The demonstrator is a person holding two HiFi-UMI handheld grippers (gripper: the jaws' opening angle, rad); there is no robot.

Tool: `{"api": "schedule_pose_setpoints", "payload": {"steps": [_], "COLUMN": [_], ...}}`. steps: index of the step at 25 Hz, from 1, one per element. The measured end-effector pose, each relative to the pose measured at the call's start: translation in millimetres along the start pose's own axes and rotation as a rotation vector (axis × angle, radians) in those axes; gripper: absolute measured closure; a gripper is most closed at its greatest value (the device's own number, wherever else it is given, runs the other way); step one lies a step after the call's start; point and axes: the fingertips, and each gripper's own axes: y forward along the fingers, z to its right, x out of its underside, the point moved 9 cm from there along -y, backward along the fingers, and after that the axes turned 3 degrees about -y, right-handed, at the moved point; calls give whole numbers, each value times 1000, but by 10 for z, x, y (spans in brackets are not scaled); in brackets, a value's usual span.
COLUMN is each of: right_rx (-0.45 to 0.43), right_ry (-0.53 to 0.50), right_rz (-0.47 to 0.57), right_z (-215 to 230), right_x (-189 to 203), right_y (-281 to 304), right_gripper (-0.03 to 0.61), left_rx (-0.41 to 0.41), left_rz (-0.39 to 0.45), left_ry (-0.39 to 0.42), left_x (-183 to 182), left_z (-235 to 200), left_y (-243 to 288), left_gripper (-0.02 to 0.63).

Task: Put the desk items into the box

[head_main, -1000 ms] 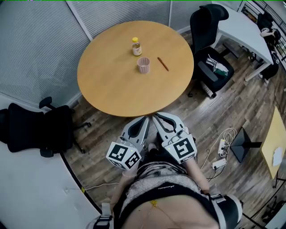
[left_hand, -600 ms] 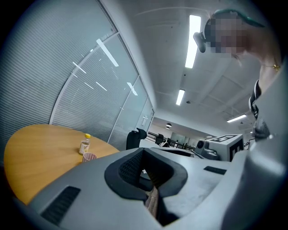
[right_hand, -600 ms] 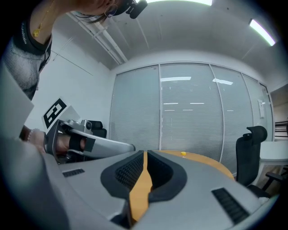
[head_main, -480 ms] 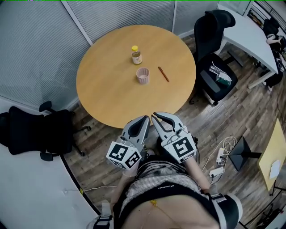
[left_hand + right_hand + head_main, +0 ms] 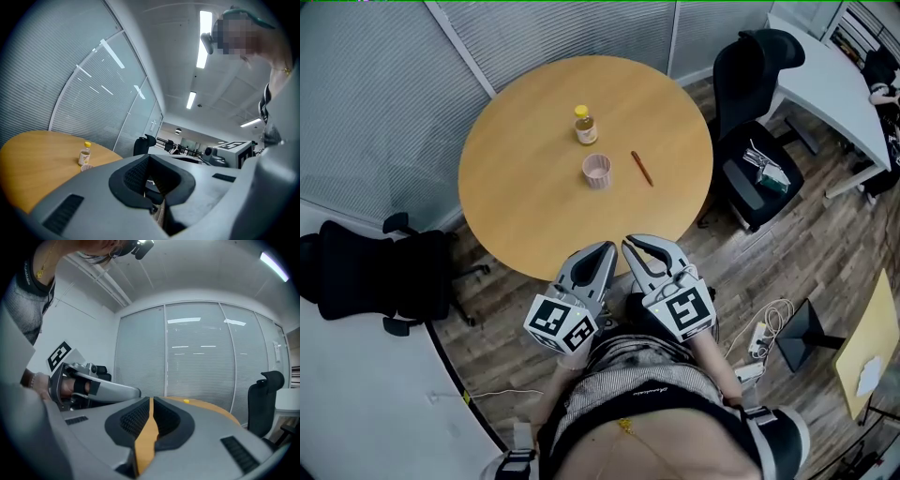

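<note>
left gripper (image 5: 602, 251) and right gripper (image 5: 630, 244) held with jaws closed together, tips side by side, short of round table (image 5: 516, 178) | brown pencil (image 5: 641, 168) laid flat, long axis near-to-far, just right of pink cup (image 5: 596, 172) | cup set upright, contents not made out | yellow-capped bottle (image 5: 585, 125) stood beyond it

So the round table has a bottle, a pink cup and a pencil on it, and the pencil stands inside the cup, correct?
Not quite. The pencil lies flat on the table beside the cup, apart from it, not inside it; the head view shows this. The bottle is there as said.
</note>
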Motion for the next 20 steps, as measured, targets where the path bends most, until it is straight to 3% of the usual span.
{"api": "schedule_pose_setpoints", "payload": {"steps": [10,20], "right_rx": [-37,-95], "right_ry": [-52,-50], "right_rz": [74,64], "right_z": [448,553], "right_x": [-8,44], "right_y": [34,169], "right_gripper": [541,541], "left_rx": [-49,-93], "left_rz": [29,44], "left_ry": [3,-14], "left_x": [-8,0], "left_z": [86,18], "left_y": [332,441], "left_gripper": [612,612]}}
